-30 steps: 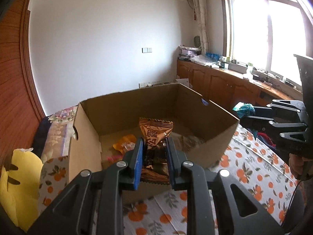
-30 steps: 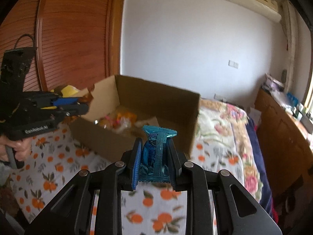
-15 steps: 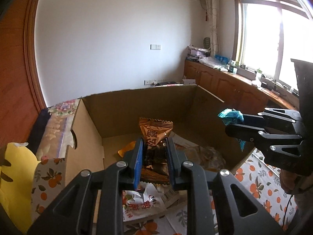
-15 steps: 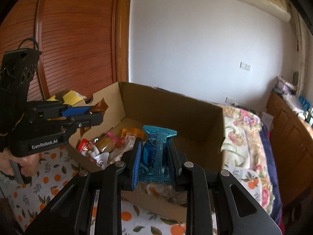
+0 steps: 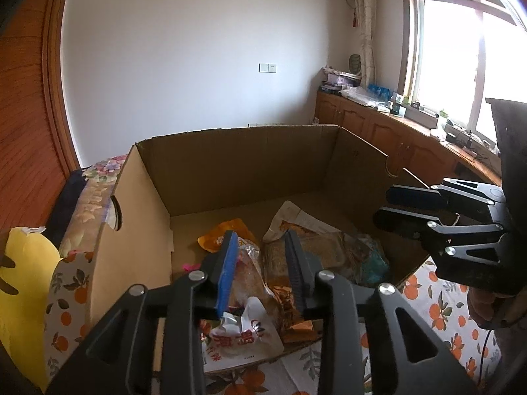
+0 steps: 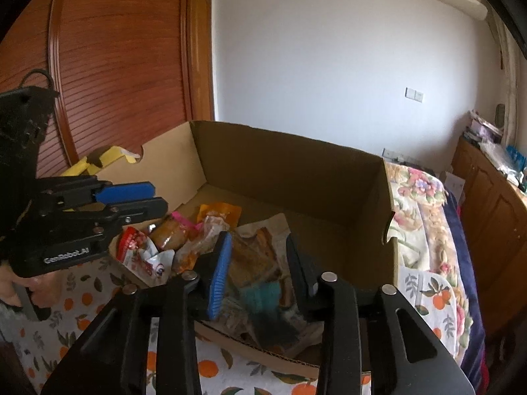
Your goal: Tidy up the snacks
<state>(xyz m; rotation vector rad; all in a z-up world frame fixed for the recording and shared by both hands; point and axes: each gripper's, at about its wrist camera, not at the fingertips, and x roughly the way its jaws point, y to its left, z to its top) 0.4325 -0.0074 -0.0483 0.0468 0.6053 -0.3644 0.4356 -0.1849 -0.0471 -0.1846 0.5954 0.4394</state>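
Note:
An open cardboard box [image 5: 237, 138] holds several snack packets. My left gripper [image 5: 260, 235] hangs over its near side, jaws opening, nothing pressed between the pads. A brown packet [image 5: 288, 302] lies loose just below its right finger. My right gripper [image 6: 258, 237] is over the box's [image 6: 290, 151] other near corner, jaws also opening. A blue packet [image 6: 263, 299] is blurred between its fingers, free of the pads. Each gripper shows in the other's view: the right gripper [image 5: 383, 206], the left gripper [image 6: 161, 196].
The box stands on a cloth with orange fruit print [image 5: 438, 299]. A red and white packet [image 6: 141, 256] and an orange packet [image 5: 224, 233] lie inside. A yellow object [image 5: 23, 283] is left of the box, a floral bed cover [image 6: 425, 204] behind it.
Both grippers moved forward over the box and sank a little. The left let go of the brown packet and the right let go of the blue one; both jaws parted.

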